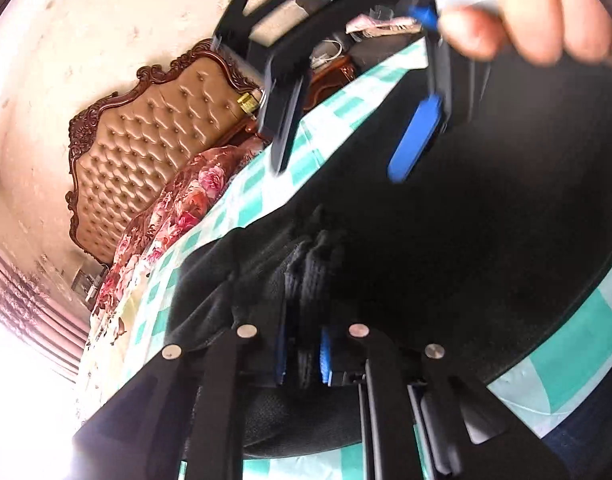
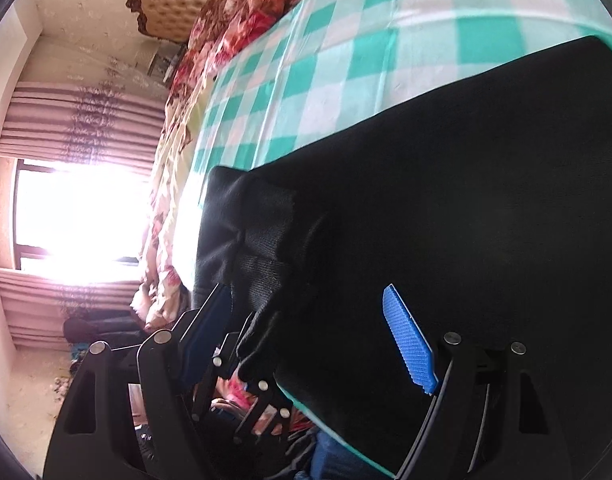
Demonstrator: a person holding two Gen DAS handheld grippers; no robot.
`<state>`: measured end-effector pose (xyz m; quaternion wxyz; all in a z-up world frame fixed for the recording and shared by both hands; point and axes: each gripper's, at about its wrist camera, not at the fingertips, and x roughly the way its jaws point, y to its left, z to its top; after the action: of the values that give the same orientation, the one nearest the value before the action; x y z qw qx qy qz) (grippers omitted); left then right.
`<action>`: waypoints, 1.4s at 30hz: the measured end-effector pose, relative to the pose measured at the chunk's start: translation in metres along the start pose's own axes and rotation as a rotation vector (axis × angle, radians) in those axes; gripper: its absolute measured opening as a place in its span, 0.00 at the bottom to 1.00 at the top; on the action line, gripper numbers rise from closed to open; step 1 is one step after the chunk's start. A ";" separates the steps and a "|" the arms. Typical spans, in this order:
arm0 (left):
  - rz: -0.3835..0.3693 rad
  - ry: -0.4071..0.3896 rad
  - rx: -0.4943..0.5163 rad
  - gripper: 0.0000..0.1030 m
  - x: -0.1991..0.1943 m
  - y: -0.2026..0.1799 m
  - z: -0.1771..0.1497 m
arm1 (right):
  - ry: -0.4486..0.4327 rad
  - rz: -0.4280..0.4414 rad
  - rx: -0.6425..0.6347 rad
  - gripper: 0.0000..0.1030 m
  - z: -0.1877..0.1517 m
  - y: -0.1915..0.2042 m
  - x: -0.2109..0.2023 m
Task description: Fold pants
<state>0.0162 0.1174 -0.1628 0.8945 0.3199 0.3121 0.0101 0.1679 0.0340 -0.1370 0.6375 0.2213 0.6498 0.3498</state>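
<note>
Black pants [image 1: 446, 240] lie on a bed with a green-and-white checked sheet [image 1: 266, 184]. My left gripper [image 1: 304, 354] is shut on a bunched edge of the pants, the fabric pinched between its blue pads. My right gripper [image 1: 338, 156] shows open at the top of the left wrist view, held by a hand above the pants. In the right wrist view the right gripper [image 2: 306, 332] is open, with its blue pad [image 2: 410, 344] over the black pants [image 2: 466, 200] and the left gripper's frame [image 2: 242, 380] close below it.
A tufted tan headboard [image 1: 146, 144] with a dark carved frame stands at the bed's head. A floral quilt [image 1: 170, 216] lies along the bed's far side. A bright window [image 2: 78, 216] with striped curtains is beyond. A nightstand [image 1: 330, 76] stands by the headboard.
</note>
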 end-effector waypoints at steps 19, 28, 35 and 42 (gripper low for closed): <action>-0.036 -0.168 -0.010 0.11 -0.040 -0.035 0.037 | -0.110 -0.129 -0.165 0.14 0.005 0.029 -0.020; -0.195 -0.179 0.072 0.12 -0.035 -0.100 0.055 | -0.146 -0.241 -0.121 0.14 -0.016 -0.043 -0.043; -0.184 -0.176 0.063 0.12 -0.033 -0.100 0.056 | -0.163 -0.227 -0.169 0.14 -0.017 -0.039 -0.047; -0.164 -0.205 0.044 0.12 -0.033 -0.104 0.068 | -0.221 -0.270 -0.251 0.14 -0.017 -0.028 -0.061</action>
<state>0.0096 -0.0115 -0.1641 0.9123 0.3122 0.2445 -0.1027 0.1606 -0.0317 -0.1174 0.7686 0.0883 0.5510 0.3128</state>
